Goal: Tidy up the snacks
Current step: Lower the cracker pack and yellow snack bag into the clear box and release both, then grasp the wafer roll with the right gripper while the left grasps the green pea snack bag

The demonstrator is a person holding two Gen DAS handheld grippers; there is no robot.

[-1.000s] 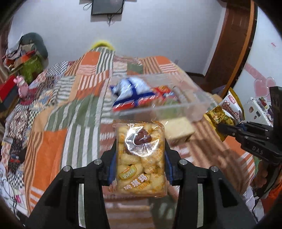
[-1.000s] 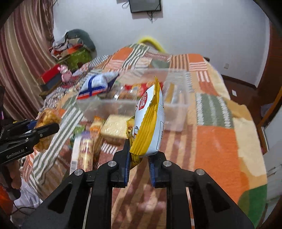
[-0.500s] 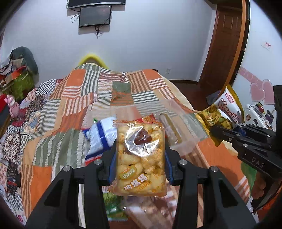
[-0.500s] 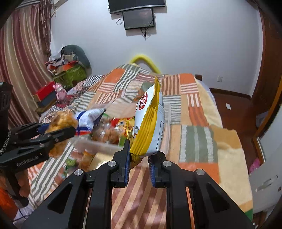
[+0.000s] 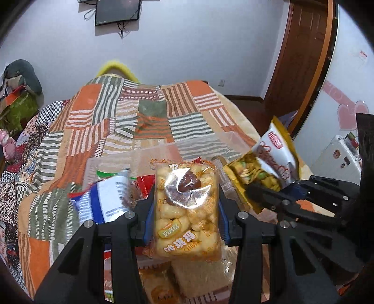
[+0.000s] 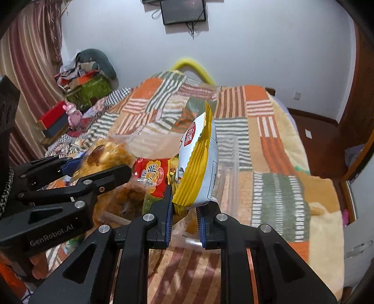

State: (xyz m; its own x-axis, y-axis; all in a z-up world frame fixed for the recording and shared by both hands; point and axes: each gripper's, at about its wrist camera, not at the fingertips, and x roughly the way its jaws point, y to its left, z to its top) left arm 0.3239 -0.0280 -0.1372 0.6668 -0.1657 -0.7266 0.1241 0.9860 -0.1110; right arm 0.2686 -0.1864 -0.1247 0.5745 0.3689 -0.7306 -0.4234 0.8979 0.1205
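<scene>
Black-fingered, the left gripper [image 5: 187, 210] is clamped on a clear pack of puffed rice cakes [image 5: 187, 210], held upright at the centre of its view. The right gripper [image 6: 184, 210] pinches the bottom edge of a yellow-and-white chip bag [image 6: 198, 161], which stands edge-on above its jaws. Both hang over the clear plastic bin [image 5: 224, 138], where a blue-and-white packet [image 5: 105, 201] and a red packet [image 6: 149, 175] already lie.

Risks, as I judge them: the chip bag is held only by a thin seam and could slip or swing; the two grippers sit close, so they could collide over the bin.

Beyond lies a patchwork quilt [image 5: 149, 117] on a bed, with a white wall, a wall-mounted screen [image 6: 184, 10] at upper centre and a brown door [image 5: 303, 58] at upper right.
</scene>
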